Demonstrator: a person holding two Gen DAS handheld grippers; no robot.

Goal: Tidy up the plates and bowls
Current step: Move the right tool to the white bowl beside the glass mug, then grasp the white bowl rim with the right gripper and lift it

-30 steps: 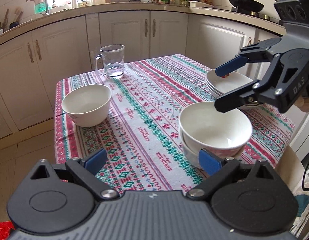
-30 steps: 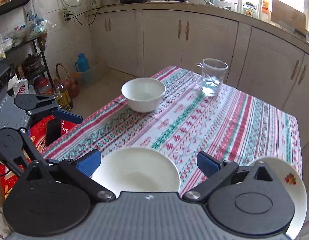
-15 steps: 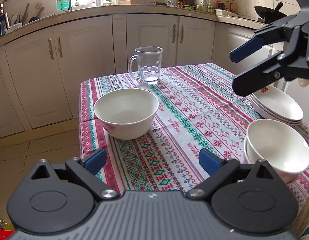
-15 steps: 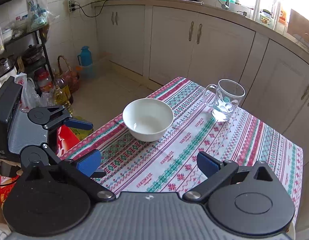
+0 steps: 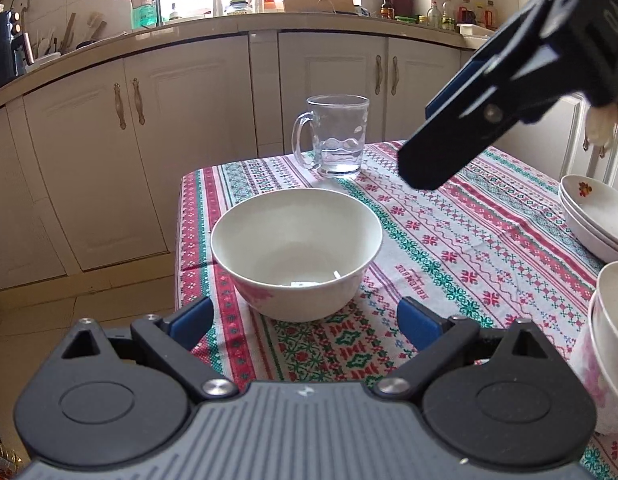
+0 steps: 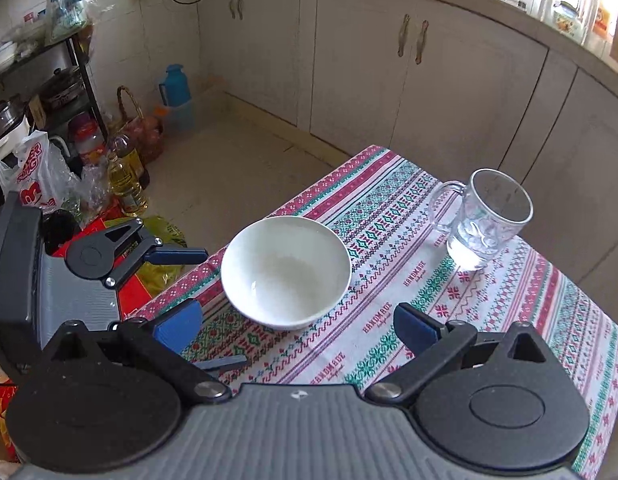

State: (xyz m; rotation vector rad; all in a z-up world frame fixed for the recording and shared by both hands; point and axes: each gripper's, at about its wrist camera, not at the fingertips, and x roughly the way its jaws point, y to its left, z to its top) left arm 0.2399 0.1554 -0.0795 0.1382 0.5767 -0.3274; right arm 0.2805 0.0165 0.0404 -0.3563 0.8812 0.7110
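A lone white bowl (image 5: 297,248) stands empty near the left corner of the table's patterned cloth (image 5: 469,240). My left gripper (image 5: 303,322) is open just short of it, its blue pads flanking the bowl's near side without touching. My right gripper (image 6: 297,326) is also open, hanging above the same bowl (image 6: 285,272) from the other side with nothing between its fingers. In the left wrist view the right gripper (image 5: 437,132) hovers above the cloth. A stack of white plates (image 5: 597,220) and stacked bowls (image 5: 613,320) sit at the right edge.
A glass mug (image 5: 337,136) with a little water stands behind the bowl near the table's far edge. Cream cabinets (image 5: 149,140) run behind the table. On the floor beyond the table corner are oil bottles (image 6: 125,180), bags and a shelf rack (image 6: 69,80).
Both grippers have swung left, away from the stacked bowls and plates, toward the lone bowl, which now fills the centre of both views. Their jaws stayed wide.
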